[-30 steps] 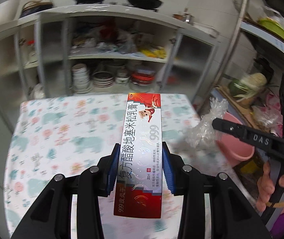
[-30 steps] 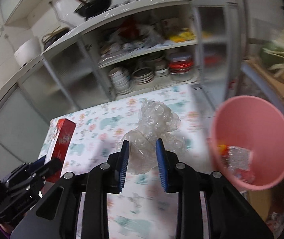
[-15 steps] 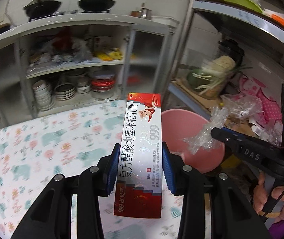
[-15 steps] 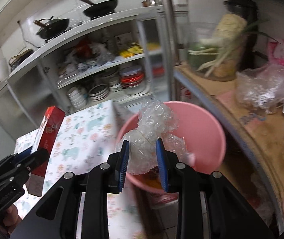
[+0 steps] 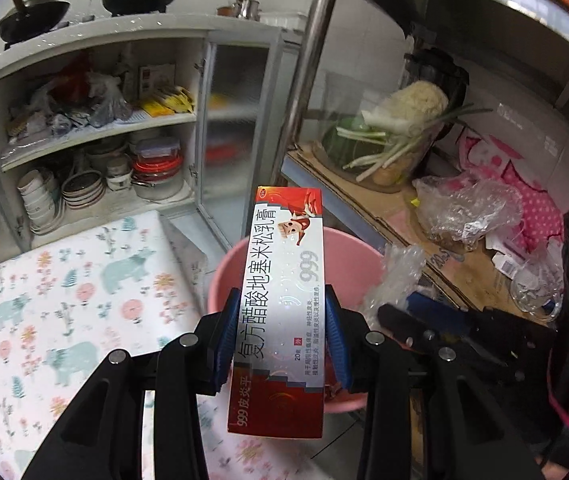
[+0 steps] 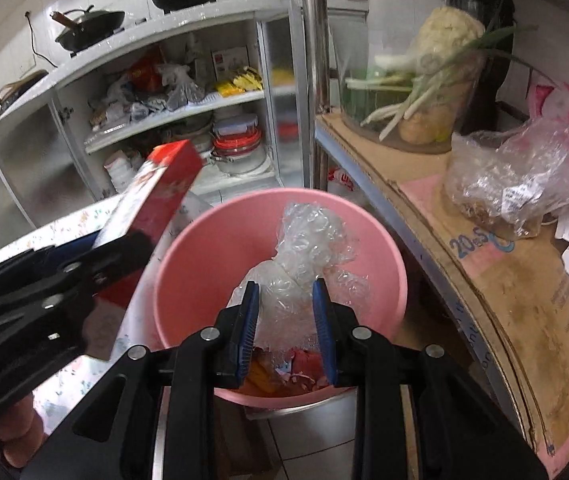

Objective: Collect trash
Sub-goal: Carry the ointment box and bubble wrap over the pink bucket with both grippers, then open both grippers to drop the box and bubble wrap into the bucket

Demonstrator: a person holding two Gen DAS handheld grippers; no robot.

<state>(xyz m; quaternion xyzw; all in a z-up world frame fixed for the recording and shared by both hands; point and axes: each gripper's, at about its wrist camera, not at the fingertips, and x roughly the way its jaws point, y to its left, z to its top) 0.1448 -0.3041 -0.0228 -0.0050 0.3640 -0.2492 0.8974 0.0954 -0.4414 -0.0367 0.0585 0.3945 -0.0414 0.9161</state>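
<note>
Both tools grip trash: left tool (image 5: 280, 344) the carton (image 5: 284, 300), right tool (image 6: 286, 332) bubble wrap (image 6: 304, 252).

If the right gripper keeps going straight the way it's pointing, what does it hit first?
Probably the trash inside the pink bin. The right gripper, clamping bubble wrap, points down into it; depth is unclear.

Beyond the left gripper (image 5: 280, 344), the red-and-white box (image 5: 280, 300) hides the middle of the pink bin (image 5: 224, 276); below the right gripper (image 6: 286, 320), bubble wrap (image 6: 308, 256) covers most of the bin's contents; scraps beneath are indistinct; the patterned tablecloth (image 5: 64, 300) blurs leftward.
</note>
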